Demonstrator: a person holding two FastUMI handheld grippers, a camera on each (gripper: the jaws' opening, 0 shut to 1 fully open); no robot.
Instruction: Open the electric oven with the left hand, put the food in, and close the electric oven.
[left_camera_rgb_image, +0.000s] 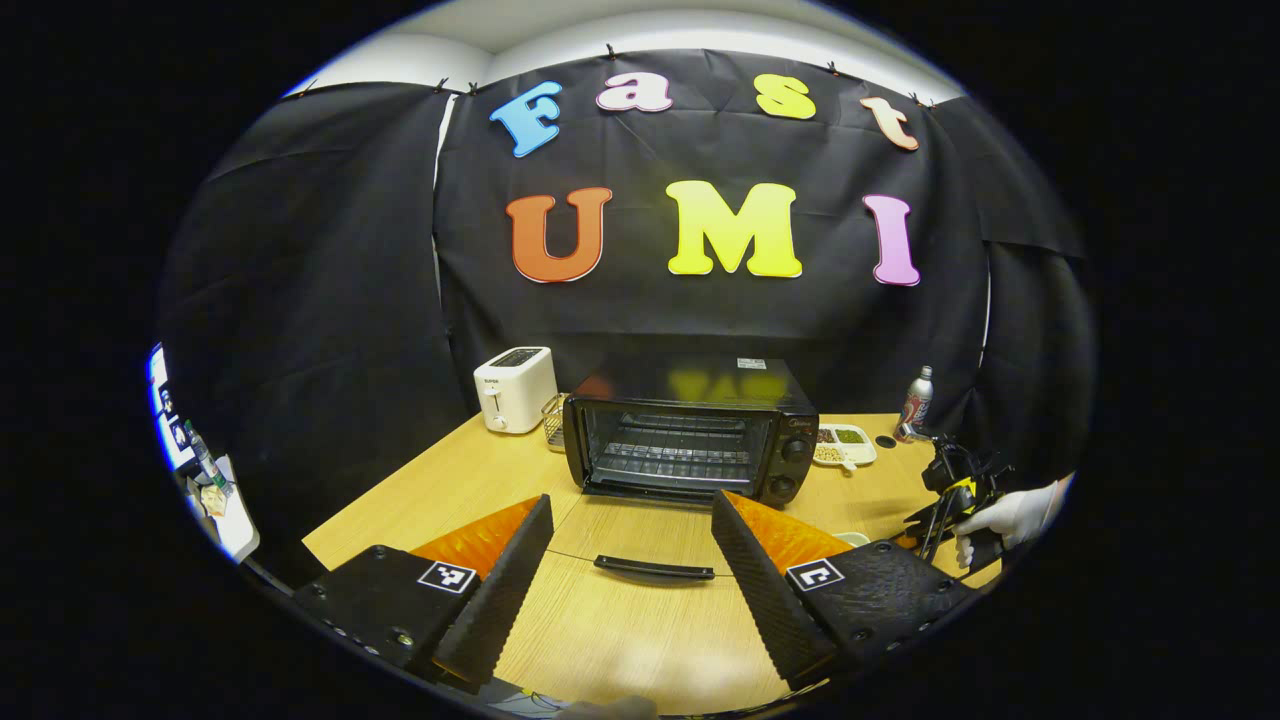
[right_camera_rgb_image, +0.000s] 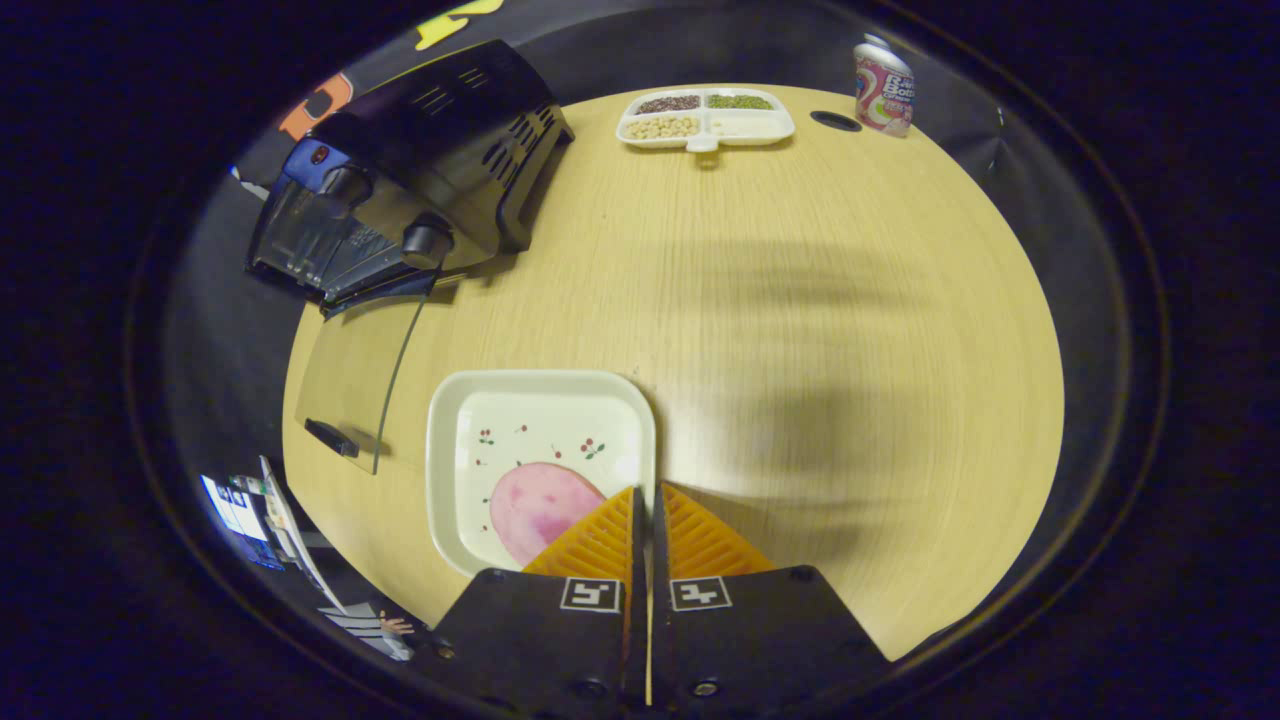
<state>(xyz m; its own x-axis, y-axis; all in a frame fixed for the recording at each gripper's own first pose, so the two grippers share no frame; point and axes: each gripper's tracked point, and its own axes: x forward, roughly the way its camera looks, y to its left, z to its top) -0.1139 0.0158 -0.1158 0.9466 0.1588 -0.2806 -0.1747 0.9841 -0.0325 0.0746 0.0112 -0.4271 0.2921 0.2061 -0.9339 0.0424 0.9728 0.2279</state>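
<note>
The black electric oven (left_camera_rgb_image: 690, 430) stands at the back of the wooden table with its glass door (left_camera_rgb_image: 640, 610) folded down flat. The door's black handle (left_camera_rgb_image: 655, 567) points toward me. My left gripper (left_camera_rgb_image: 632, 500) is open just above the door, one finger to each side of the handle and touching nothing. A white square plate (right_camera_rgb_image: 540, 420) carries a pink slice of ham (right_camera_rgb_image: 535, 510). It lies right of the open oven (right_camera_rgb_image: 420, 170), and my right gripper (right_camera_rgb_image: 645, 492) is shut on the plate's right rim. A gloved hand holds that right gripper (left_camera_rgb_image: 940, 515) at the table's right edge.
A white toaster (left_camera_rgb_image: 515, 388) and a wire basket (left_camera_rgb_image: 553, 420) stand left of the oven. Right of it are a divided tray of beans (right_camera_rgb_image: 705, 118), a small black disc (right_camera_rgb_image: 835, 121) and a drink can (right_camera_rgb_image: 884, 88). Bare tabletop (right_camera_rgb_image: 820, 330) lies right of the plate.
</note>
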